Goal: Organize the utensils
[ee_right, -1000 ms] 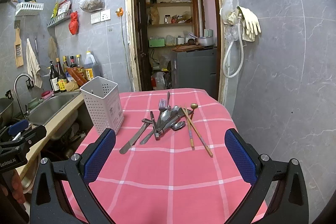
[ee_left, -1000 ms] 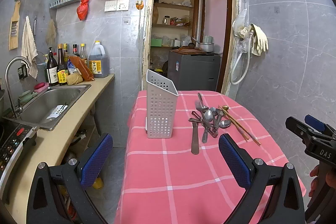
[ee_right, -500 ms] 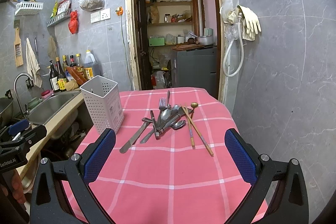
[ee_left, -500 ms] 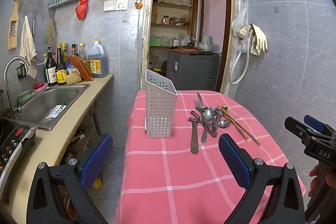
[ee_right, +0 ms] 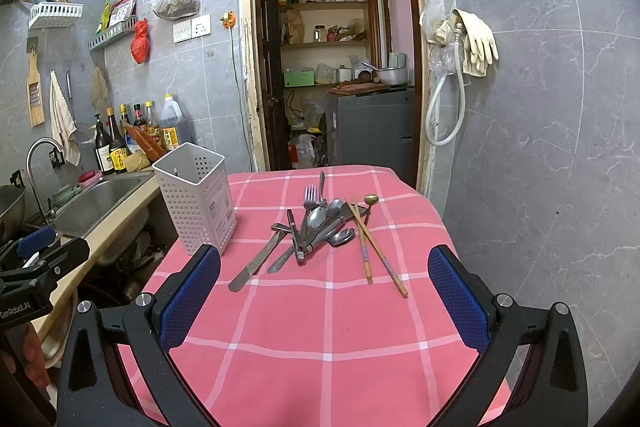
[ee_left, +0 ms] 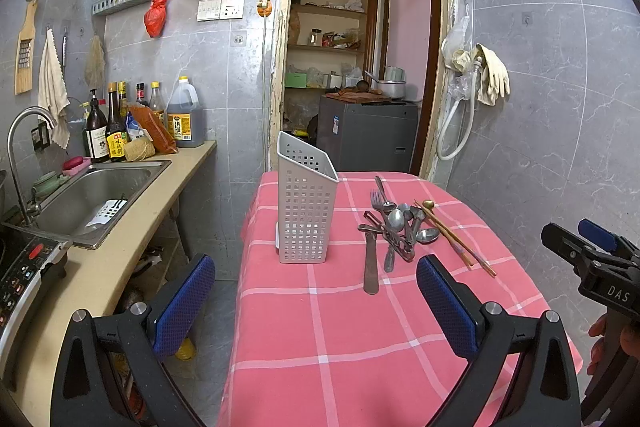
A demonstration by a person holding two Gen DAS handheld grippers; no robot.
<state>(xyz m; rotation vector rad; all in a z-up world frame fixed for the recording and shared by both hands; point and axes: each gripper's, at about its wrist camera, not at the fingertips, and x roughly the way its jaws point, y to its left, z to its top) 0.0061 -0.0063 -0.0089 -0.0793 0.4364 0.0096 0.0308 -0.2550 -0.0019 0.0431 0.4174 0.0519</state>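
A pile of metal utensils (ee_left: 394, 227) (ee_right: 320, 223), forks, spoons and a knife (ee_right: 256, 261), lies on the pink checked tablecloth (ee_left: 340, 327) (ee_right: 320, 327). A pair of chopsticks (ee_right: 374, 253) (ee_left: 456, 241) lies to its right. A white perforated utensil holder (ee_left: 306, 203) (ee_right: 198, 197) stands upright to the left of the pile. My left gripper (ee_left: 316, 301) is open and empty above the table's near left edge. My right gripper (ee_right: 324, 293) is open and empty, short of the pile.
A counter with a steel sink (ee_left: 94, 193), a tap and several bottles (ee_left: 116, 131) runs along the left. A doorway (ee_left: 352, 75) with shelves and a grey cabinet is behind the table. The grey tiled wall (ee_right: 540, 147) stands close on the right.
Both views have shifted very slightly. The utensils and the holder have not moved, and both grippers stay open.
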